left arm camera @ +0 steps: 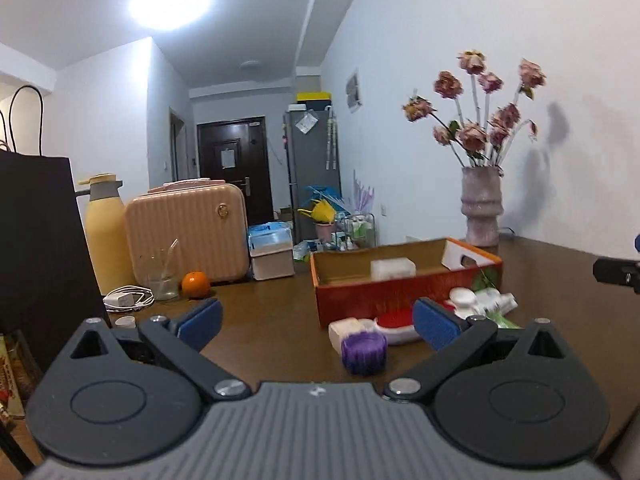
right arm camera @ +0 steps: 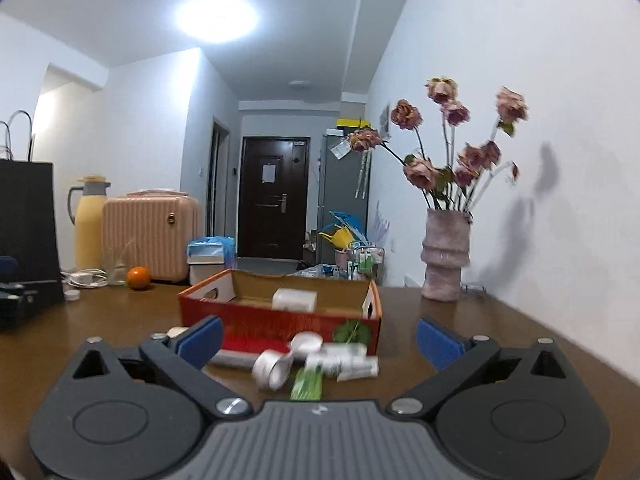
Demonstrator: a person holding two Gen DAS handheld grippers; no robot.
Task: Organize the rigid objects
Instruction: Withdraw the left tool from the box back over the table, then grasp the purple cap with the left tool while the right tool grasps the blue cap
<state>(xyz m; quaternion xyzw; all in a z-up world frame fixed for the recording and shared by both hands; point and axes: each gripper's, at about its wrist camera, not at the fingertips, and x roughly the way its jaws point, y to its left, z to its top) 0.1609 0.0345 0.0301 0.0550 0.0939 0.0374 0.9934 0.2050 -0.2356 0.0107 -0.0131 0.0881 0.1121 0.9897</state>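
Worktop (right arm camera: pixel 500 332) bare right of red box (right arm camera: pixel 280 326), up to wall-side edge. Toiletries (right arm camera: pixel 340 362) heaped against box front. Left hand-held gripper (left arm camera: pixel 318 322), right hand-held gripper (right arm camera: pixel 320 340) spread wide, empty.

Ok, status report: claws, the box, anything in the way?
Left claw open, empty. Right claw open, empty. Red box holds one white block. Bottles and tubes cluttered in front.
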